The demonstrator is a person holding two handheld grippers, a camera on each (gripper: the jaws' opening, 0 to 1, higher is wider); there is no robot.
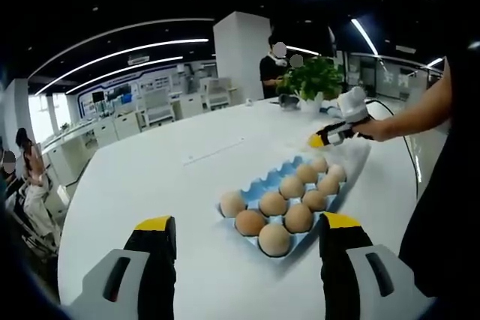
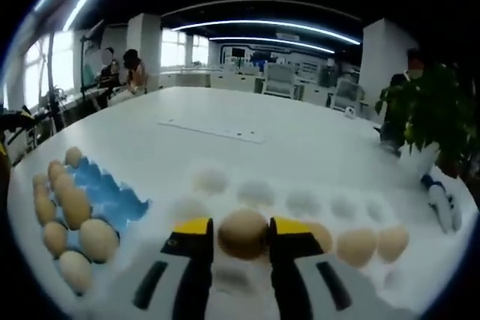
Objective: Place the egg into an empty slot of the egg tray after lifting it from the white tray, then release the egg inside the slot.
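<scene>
A brown egg (image 2: 242, 234) sits between the yellow-tipped jaws of my right gripper (image 2: 243, 228), which is shut on it just over the white tray (image 2: 300, 201). More eggs (image 2: 357, 246) lie in that tray's front row. The blue egg tray (image 2: 114, 194) lies to the left, holding several eggs (image 2: 75, 206), with bare blue slots on its near side. In the left gripper view my left gripper (image 1: 247, 222) hangs open above the table in front of the blue egg tray (image 1: 271, 180). Beyond it, a person's hand holds the right gripper (image 1: 331, 138) over the white tray (image 1: 358, 157).
A potted plant (image 1: 311, 80) stands on the round white table (image 1: 150, 177) behind the trays; the plant (image 2: 427, 110) is at the right in the right gripper view. A small white-and-blue object (image 2: 442, 206) lies beside it. People stand and sit in the office behind.
</scene>
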